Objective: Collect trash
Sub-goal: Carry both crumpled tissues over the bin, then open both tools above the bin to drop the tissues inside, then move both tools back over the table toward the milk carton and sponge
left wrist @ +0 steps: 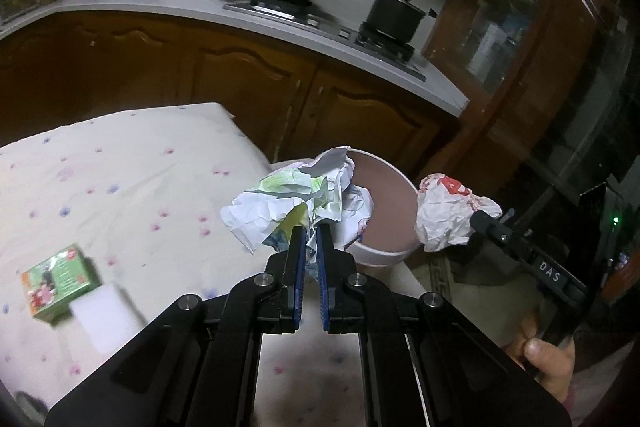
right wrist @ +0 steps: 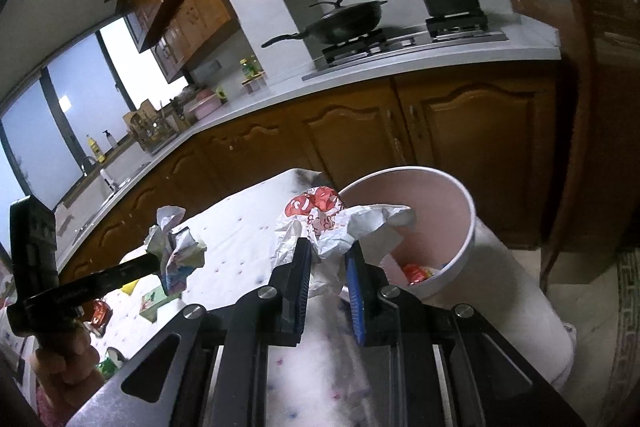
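worktop (left wrist: 120, 163): soft cream cloth, dotted | bin (right wrist: 466, 227): round, smooth white, beside worktop edge | left tool (left wrist: 311, 241): angled down, pinched tight on crumpled printed paper (left wrist: 288, 203) before bin rim | right tool (right wrist: 328, 255): angled down, narrowly clamping crinkled red-and-white wrapper (right wrist: 320, 219) beside rim

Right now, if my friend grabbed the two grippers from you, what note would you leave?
Left gripper: shut on the green-printed paper wad, beside the bin's rim.
Right gripper: shut on the red-printed paper wad, at the pink bin.
Done: a red wrapper already lies in the bin.
Left: drop both wads in. The green box and white block still sit on the table; check whether they are trash.
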